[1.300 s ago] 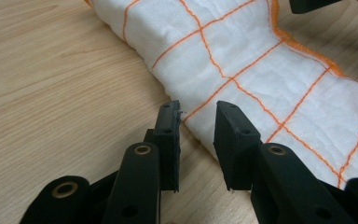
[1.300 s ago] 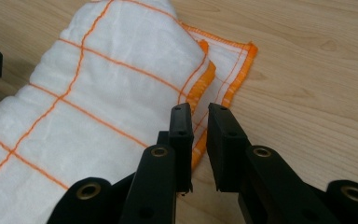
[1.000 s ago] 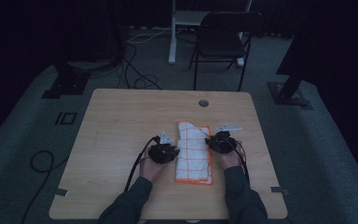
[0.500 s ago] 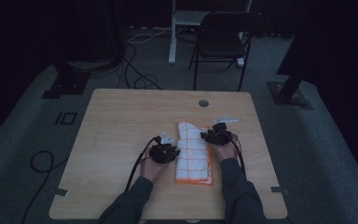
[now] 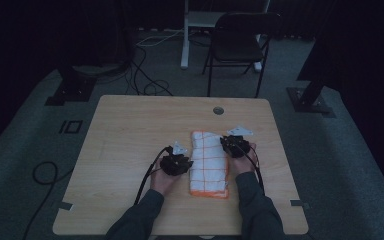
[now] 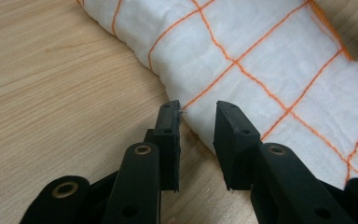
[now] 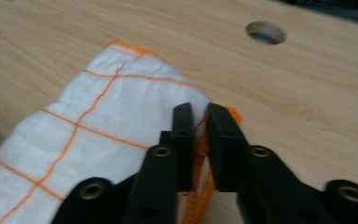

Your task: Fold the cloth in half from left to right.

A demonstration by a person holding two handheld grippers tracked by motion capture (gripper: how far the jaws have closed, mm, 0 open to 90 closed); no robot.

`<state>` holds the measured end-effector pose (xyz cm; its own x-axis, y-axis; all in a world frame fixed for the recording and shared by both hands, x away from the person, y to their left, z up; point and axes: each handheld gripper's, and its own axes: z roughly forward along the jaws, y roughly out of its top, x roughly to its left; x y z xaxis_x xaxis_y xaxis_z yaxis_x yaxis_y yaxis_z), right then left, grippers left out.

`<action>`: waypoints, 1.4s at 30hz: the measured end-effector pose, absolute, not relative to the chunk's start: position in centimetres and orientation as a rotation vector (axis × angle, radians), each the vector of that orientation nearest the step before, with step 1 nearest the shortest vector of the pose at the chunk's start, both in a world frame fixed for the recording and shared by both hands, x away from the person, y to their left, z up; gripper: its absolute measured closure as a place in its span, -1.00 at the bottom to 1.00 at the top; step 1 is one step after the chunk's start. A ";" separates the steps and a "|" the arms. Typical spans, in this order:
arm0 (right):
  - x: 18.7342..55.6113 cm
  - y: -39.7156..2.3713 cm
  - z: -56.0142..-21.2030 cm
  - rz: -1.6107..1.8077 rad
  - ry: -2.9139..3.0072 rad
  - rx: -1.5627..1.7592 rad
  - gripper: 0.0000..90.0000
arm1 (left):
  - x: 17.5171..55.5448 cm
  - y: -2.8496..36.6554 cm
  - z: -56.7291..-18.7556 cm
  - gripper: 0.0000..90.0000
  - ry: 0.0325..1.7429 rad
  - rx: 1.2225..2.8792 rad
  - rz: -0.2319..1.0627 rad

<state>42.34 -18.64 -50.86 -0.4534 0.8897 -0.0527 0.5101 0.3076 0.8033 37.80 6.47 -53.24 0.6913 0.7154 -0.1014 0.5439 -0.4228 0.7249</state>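
Observation:
A white cloth with orange grid lines and an orange hem [image 5: 209, 162] lies folded into a long strip on the wooden table [image 5: 130, 130]. My left gripper [image 5: 176, 162] rests at the strip's left side. In the left gripper view it [image 6: 196, 119] is open, its jaws straddling the rounded folded edge of the cloth [image 6: 270, 60]. My right gripper [image 5: 236, 145] is at the strip's far right side. In the right gripper view it [image 7: 200, 116] is shut on the orange hem of the cloth [image 7: 112, 116].
A round cable hole [image 5: 218, 110] sits in the table near its far edge, also seen beyond the cloth as a hole [image 7: 265, 32]. A black chair [image 5: 240, 45] stands behind the table. Cables lie on the floor at left.
My right gripper has shifted slightly farther along the cloth's right edge toward its far corner. The left gripper and the cloth have stayed put.

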 end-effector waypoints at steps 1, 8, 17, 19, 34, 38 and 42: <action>42.5 -18.7 -51.0 1.003 2.088 1.251 0.42 | 37.8 6.5 -53.3 0.60 0.960 2.132 0.286; 43.2 -20.1 -51.7 1.044 2.068 1.385 0.35 | 37.8 6.5 -53.3 0.60 0.961 2.132 0.286; 44.9 -20.2 -51.2 1.062 2.026 1.462 0.49 | 37.9 6.4 -53.3 0.60 0.962 2.133 0.285; 45.5 -20.0 -51.2 1.058 2.021 1.473 0.50 | 37.9 6.4 -53.3 0.60 0.962 2.133 0.286; 46.0 -17.6 -53.4 0.951 2.195 1.395 0.20 | 37.9 6.5 -53.4 0.60 0.965 2.133 0.283; 46.0 -17.5 -53.6 0.952 2.207 1.395 0.39 | 37.9 6.5 -53.4 0.60 0.966 2.131 0.282; 45.8 -17.3 -53.4 0.939 2.221 1.358 0.79 | 37.9 6.5 -53.4 0.60 0.965 2.130 0.282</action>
